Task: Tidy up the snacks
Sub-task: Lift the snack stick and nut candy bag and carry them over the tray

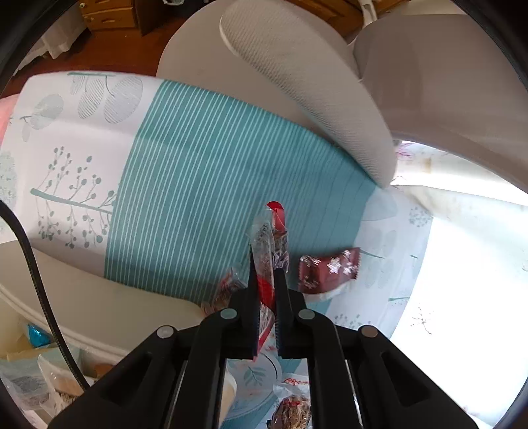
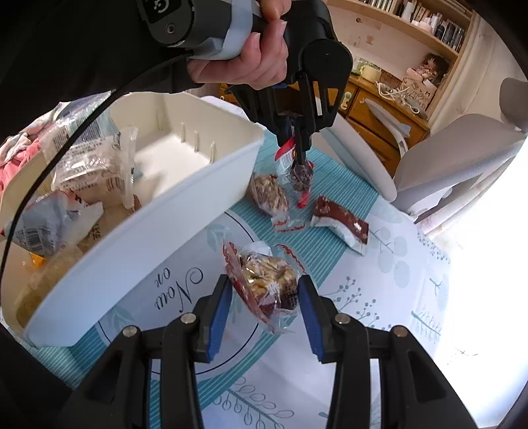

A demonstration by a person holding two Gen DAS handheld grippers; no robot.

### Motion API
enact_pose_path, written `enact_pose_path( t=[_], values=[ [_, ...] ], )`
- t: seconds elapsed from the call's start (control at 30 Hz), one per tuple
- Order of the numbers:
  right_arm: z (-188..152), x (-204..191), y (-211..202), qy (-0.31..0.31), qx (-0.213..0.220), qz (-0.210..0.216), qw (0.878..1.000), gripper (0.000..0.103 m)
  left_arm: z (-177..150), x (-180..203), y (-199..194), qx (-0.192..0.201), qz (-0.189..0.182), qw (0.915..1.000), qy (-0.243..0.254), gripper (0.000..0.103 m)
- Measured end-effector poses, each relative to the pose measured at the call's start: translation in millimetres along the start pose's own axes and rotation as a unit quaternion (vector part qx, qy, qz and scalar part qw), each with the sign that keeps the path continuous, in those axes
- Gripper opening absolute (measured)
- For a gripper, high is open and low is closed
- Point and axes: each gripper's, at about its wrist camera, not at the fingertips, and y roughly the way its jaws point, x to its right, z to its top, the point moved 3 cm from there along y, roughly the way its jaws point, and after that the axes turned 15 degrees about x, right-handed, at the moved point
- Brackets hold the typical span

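Left tongs [image 1: 266, 280] pinching the dark red-ended snack packet [image 1: 269, 250] over the striped counter [image 1: 198, 165]. Right tongs [image 2: 264, 297] part-spread around the nut snack [image 2: 264, 280], contact unclear. Lift straight, swing left, drop into the white bin [image 2: 148, 231].

Both grippers are showing black plastic frames with round silver rivets; the right gripper [image 2: 264, 313] is wearing blue pads, while the left gripper [image 1: 266, 307] is showing black serrated ones. A hand [image 2: 244, 62] in a black sleeve [image 2: 82, 43] is gripping a grey handle [image 2: 194, 23], with a black cable [image 2: 49, 171] trailing off.
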Motion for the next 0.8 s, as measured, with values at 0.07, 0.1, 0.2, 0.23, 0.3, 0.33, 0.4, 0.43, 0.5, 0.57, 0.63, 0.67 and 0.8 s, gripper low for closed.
enact_pose_path(
  t=[0.07, 0.1, 0.2, 0.23, 0.3, 0.33, 0.4, 0.43, 0.5, 0.57, 0.63, 0.67, 0.8],
  values=[
    [4.3, -1.3, -5.4, -0.001, 0.004, -0.001, 1.0, 0.041, -2.2, 5.6, -12.7, 0.008, -0.011, 0.9999, 0.007, 0.004],
    [6.9, -2.6, -9.1, -0.001, 0.007, -0.002, 1.0, 0.041, -3.6, 8.9, -20.8, 0.013, -0.019, 0.9997, 0.01, 0.004],
    [14.0, -7.0, -19.5, -0.004, 0.016, -0.005, 1.0, 0.041, -7.6, 15.9, -46.4, 0.027, -0.038, 0.9988, 0.016, 0.004],
    [16.2, -8.5, -22.3, -0.005, 0.018, -0.006, 1.0, 0.041, -9.8, 17.8, -56.6, 0.031, -0.045, 0.9983, 0.017, 0.004],
    [22.7, -13.5, -30.9, -0.009, 0.026, -0.007, 1.0, 0.041, -11.7, 20.3, -74.7, 0.036, -0.057, 0.9975, 0.02, 0.004],
    [24.8, -15.3, -33.5, -0.011, 0.028, -0.008, 1.0, 0.041, -14.2, 21.3, -84.9, 0.04, -0.062, 0.997, 0.022, 0.004],
    [30.4, -21.2, -40.9, -0.016, 0.035, -0.008, 0.999, 0.041, -19.5, 21.7, -101.6, 0.047, -0.069, 0.9962, 0.025, 0.004],
    [33.4, -25.4, -45.6, -0.02, 0.039, -0.008, 0.999, 0.041, -22.2, 21.7, -108.7, 0.051, -0.071, 0.9958, 0.027, 0.004],
    [39.7, -33.2, -54.0, -0.027, 0.047, -0.007, 0.999, 0.041, -30.5, 22.6, -127.6, 0.062, -0.079, 0.9944, 0.035, 0.004],
    [45.1, -39.7, -60.4, -0.031, 0.055, -0.006, 0.998, 0.041, -37.4, 18.8, -144.1, 0.07, -0.086, 0.9931, 0.038, 0.004],
    [50.9, -49.0, -67.2, -0.033, 0.066, -0.004, 0.997, 0.041, -47.3, 11.6, -162.3, 0.081, -0.09, 0.9919, 0.04, 0.005],
    [53.7, -54.0, -70.4, -0.034, 0.071, -0.004, 0.997, 0.041, -51.8, 9.0, -167.0, 0.084, -0.088, 0.9917, 0.042, 0.005],
    [60.0, -71.9, -77.4, -0.03, 0.077, -0.001, 0.997, 0.041, -71.6, -13.6, -190.1, 0.096, -0.077, 0.9914, 0.044, 0.005]
  ],
)
